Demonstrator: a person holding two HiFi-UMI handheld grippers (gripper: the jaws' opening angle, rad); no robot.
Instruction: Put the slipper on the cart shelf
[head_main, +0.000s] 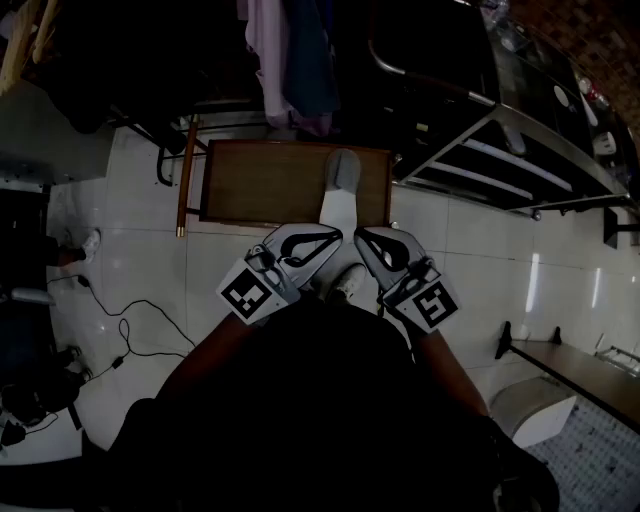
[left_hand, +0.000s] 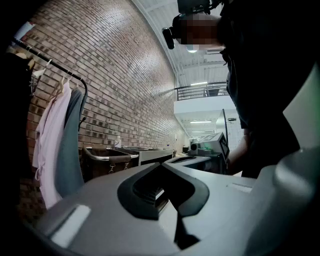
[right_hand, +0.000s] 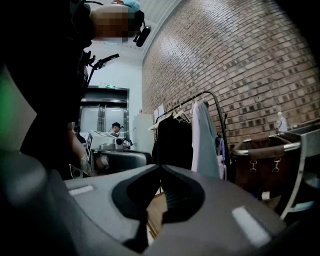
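Observation:
A pale slipper (head_main: 341, 185) with a grey toe lies on a brown wooden board (head_main: 260, 180) on the tiled floor, just ahead of both grippers. The metal cart (head_main: 500, 150) with slatted shelves stands at the upper right. My left gripper (head_main: 335, 235) and right gripper (head_main: 362, 237) are held close to the body, tips nearly side by side, both shut and empty. The jaws meet in the left gripper view (left_hand: 161, 165) and in the right gripper view (right_hand: 160, 166). Neither touches the slipper.
A clothes rack with hanging garments (head_main: 290, 60) stands beyond the board. A brown cart bin (right_hand: 265, 150) shows against a brick wall. Cables (head_main: 130, 330) trail over the floor at left. A low bench (head_main: 570, 365) sits at right. A white shoe (head_main: 350, 278) shows between the grippers.

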